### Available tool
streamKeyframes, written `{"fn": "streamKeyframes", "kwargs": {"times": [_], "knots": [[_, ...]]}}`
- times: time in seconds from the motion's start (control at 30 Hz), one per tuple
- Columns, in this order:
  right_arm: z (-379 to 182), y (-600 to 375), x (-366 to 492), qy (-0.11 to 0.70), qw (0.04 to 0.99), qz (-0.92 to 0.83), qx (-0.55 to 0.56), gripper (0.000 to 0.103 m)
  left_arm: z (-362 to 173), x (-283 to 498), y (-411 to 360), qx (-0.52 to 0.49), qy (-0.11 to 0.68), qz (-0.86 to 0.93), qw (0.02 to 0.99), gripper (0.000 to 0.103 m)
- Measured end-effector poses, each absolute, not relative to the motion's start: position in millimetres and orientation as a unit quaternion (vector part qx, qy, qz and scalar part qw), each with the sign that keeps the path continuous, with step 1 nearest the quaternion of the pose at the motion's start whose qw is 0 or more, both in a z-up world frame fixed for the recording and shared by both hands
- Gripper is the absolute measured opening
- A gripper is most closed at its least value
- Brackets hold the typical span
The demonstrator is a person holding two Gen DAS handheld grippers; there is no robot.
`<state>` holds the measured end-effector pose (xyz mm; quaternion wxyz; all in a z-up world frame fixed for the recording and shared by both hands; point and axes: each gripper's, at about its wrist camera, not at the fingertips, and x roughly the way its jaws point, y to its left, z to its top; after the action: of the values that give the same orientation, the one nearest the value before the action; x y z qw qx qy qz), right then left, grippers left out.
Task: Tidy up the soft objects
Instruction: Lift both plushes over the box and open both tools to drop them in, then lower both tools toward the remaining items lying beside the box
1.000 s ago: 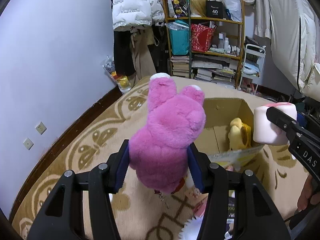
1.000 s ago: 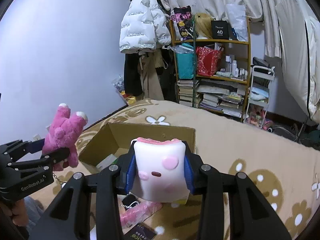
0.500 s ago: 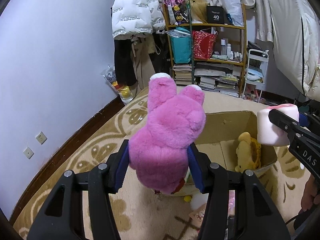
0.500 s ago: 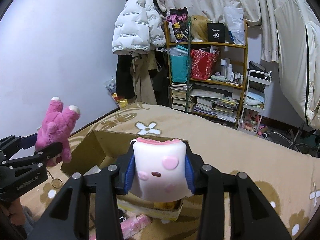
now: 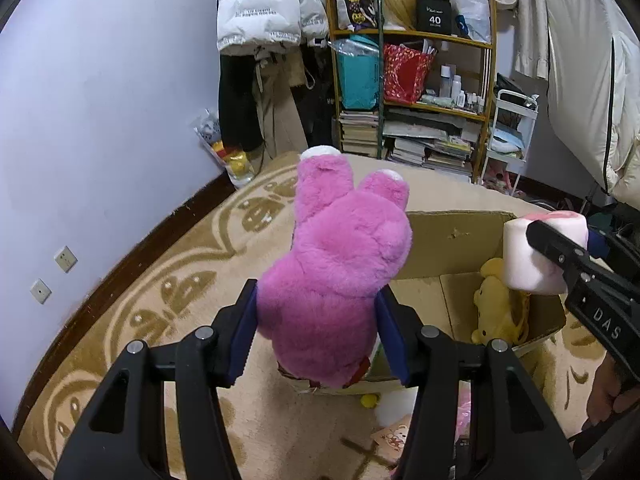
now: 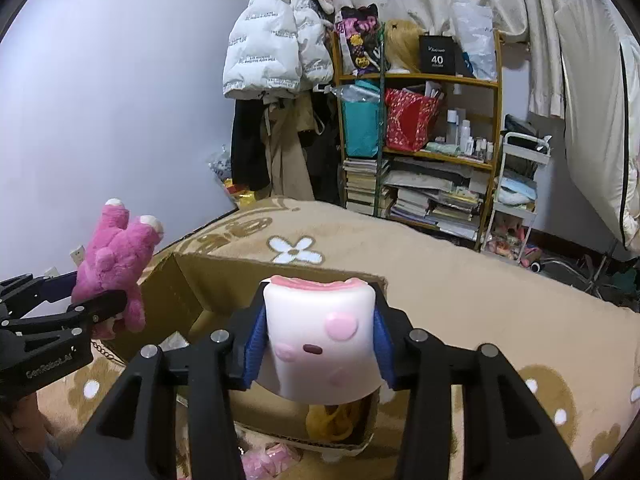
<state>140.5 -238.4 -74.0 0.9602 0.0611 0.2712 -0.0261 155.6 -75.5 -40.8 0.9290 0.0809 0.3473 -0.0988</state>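
Observation:
My left gripper (image 5: 318,322) is shut on a pink plush bear (image 5: 340,276), held above the near left corner of an open cardboard box (image 5: 452,240). It also shows at the left of the right wrist view (image 6: 116,256). My right gripper (image 6: 318,340) is shut on a white cube plush with pink cheeks (image 6: 320,344), held over the box (image 6: 188,292). That plush appears at the right of the left wrist view (image 5: 536,256). A yellow plush (image 5: 496,304) lies inside the box.
The box sits on a tan patterned carpet (image 5: 192,292). Small pink and white items (image 6: 268,454) lie on the carpet by the box's near side. A cluttered shelf (image 5: 416,92), hanging coats (image 5: 264,40) and a white cart (image 5: 508,136) stand at the back.
Both grippers have moved forward with their plush toys, so the box now lies closer and more beneath them. Both grips are unchanged.

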Motion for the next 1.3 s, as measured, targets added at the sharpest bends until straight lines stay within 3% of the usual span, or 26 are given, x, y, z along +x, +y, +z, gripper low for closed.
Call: {"fn": "streamKeyframes", "kwargs": {"times": [0.63, 0.73, 0.9, 0.97, 1.03, 1.2, 1.3], "knots": [[-84.9, -232.5, 144.5, 0.291, 0.954, 0.011, 0.077, 0.057, -59.2, 161.6, -79.0, 0.088, 0.391, -0.106, 0.910, 0.060], [-86.1, -231.2, 145.6, 0.294, 0.952, 0.013, 0.077, 0.059, -60.2, 162.0, -78.9, 0.091, 0.394, -0.103, 0.909, 0.069], [-86.7, -231.1, 145.7, 0.301, 0.950, 0.016, 0.082, 0.063, -59.6, 159.6, -79.9, 0.112, 0.393, -0.088, 0.908, 0.070], [-85.7, -231.5, 145.1, 0.301, 0.950, 0.018, 0.084, 0.066, -57.6, 156.8, -79.3, 0.122, 0.390, -0.080, 0.909, 0.070], [-83.4, -231.0, 144.6, 0.294, 0.952, 0.019, 0.083, 0.079, -55.2, 153.9, -78.4, 0.123, 0.390, -0.078, 0.909, 0.070], [-73.3, -230.4, 139.3, 0.285, 0.954, 0.019, 0.087, 0.089, -49.5, 147.1, -73.1, 0.124, 0.395, -0.073, 0.908, 0.072], [-68.6, -230.0, 134.3, 0.288, 0.953, 0.018, 0.093, 0.093, -47.3, 142.4, -70.6, 0.130, 0.405, -0.062, 0.903, 0.079]]}}
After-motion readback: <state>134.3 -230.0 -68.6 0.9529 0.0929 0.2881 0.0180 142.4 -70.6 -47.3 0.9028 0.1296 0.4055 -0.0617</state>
